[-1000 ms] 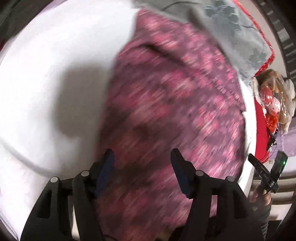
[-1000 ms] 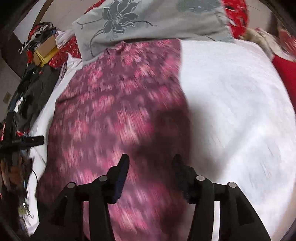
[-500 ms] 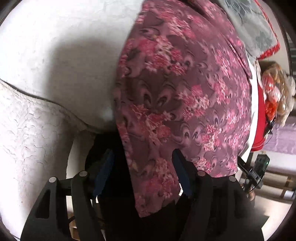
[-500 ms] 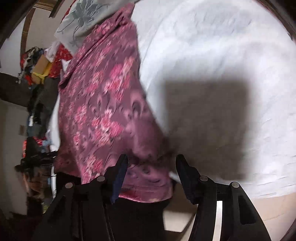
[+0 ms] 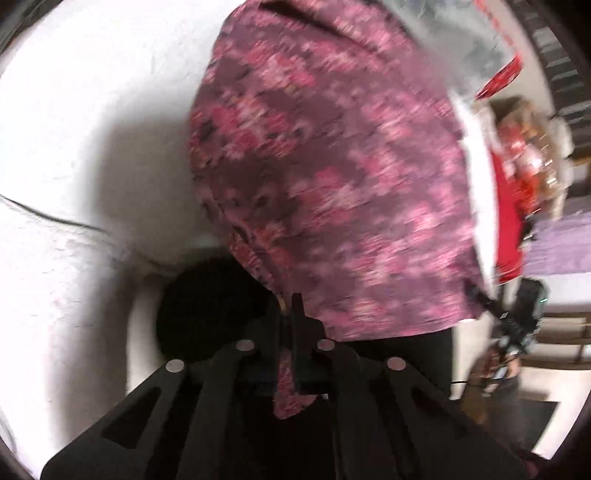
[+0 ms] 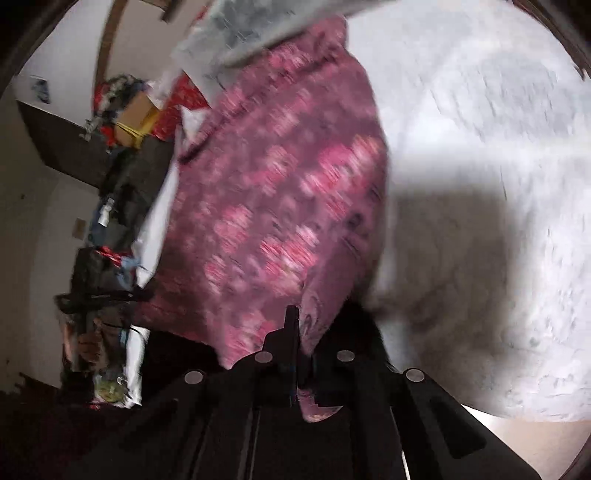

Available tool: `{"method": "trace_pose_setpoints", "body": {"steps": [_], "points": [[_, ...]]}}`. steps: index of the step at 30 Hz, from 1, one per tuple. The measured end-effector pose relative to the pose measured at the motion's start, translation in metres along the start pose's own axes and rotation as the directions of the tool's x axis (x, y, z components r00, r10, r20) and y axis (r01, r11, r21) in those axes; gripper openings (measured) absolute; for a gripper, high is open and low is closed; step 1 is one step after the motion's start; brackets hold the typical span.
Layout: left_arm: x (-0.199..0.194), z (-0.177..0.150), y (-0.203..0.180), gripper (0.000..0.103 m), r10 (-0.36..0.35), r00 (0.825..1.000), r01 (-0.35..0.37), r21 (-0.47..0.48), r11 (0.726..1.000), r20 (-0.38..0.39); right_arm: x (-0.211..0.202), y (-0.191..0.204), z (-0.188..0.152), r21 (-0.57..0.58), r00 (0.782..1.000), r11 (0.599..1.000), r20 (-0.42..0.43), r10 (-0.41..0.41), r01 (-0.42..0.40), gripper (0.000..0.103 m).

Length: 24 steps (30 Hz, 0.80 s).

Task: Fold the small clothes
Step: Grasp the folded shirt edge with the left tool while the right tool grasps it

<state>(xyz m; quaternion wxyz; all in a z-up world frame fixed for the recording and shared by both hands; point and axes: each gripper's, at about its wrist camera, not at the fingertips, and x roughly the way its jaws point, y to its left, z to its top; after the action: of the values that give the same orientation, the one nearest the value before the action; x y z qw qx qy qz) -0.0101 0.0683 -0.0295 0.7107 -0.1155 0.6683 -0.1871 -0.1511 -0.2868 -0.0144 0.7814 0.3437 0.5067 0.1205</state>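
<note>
The garment (image 5: 332, 177) lies on the white bed (image 5: 74, 129) toward twelve o'clock, your left gripper (image 5: 286, 317) and right gripper (image 6: 295, 332) each pinching a near hem corner, so next carry both corners toward twelve together.

The garment (image 5: 332, 177) is thin woven cloth, matt, printed with pink and red flowers on a dull purple ground; it hangs in soft folds. The bed cover (image 6: 498, 184) is white cloth with a rough, crinkled texture and no sheen. The left tongs (image 5: 286, 314) and the right tongs (image 6: 295, 332) look like matt black plastic with small round silver-grey metal pins (image 5: 244, 345) at the joints. The pillow (image 6: 240, 33) is smooth grey cloth with a darker printed flower. A brown cardboard box (image 6: 135, 114) looks dull and papery.
</note>
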Motion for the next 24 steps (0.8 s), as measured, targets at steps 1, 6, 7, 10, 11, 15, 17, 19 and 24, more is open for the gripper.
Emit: {"method": "trace_pose_setpoints", "body": {"steps": [1,6,7,10,11,15,17,19,24], "points": [[-0.005,0.003,0.002,0.002,-0.043,0.999,0.043,-0.013,0.999,0.01,-0.005,0.004,0.004,-0.002,1.0,1.0,0.021,0.02,-0.02,0.005],[-0.021,0.019,0.006,0.002,-0.208,0.975,0.214,-0.072,0.974,0.076,-0.018,0.02,0.024,-0.007,0.992,0.997,0.091,0.082,-0.082,0.005],[-0.024,0.023,0.006,0.002,-0.227,0.97,0.234,-0.078,0.969,0.088,-0.02,0.021,0.028,-0.007,0.991,0.996,0.1,0.09,-0.09,0.005],[-0.037,0.033,0.012,0.002,-0.274,0.953,0.287,-0.095,0.953,0.127,-0.022,0.031,0.044,-0.014,0.984,0.993,0.134,0.114,-0.113,0.005],[-0.04,0.039,0.013,0.002,-0.291,0.945,0.308,-0.104,0.946,0.147,-0.022,0.034,0.05,-0.014,0.982,0.992,0.147,0.123,-0.122,0.005],[-0.048,0.067,0.025,0.002,-0.33,0.923,0.359,-0.133,0.924,0.2,-0.02,0.043,0.082,0.006,0.964,0.985,0.208,0.169,-0.174,0.005],[-0.05,0.087,0.028,0.002,-0.329,0.918,0.364,-0.14,0.921,0.224,-0.018,0.043,0.1,0.022,0.954,0.98,0.235,0.186,-0.196,0.005],[-0.05,0.105,0.03,0.002,-0.322,0.916,0.362,-0.148,0.92,0.238,-0.013,0.042,0.121,0.04,0.946,0.977,0.263,0.192,-0.209,0.005],[-0.047,0.162,0.041,0.002,-0.325,0.903,0.383,-0.184,0.905,0.282,0.008,0.027,0.174,0.105,0.93,0.969,0.32,0.179,-0.223,0.005]]}}
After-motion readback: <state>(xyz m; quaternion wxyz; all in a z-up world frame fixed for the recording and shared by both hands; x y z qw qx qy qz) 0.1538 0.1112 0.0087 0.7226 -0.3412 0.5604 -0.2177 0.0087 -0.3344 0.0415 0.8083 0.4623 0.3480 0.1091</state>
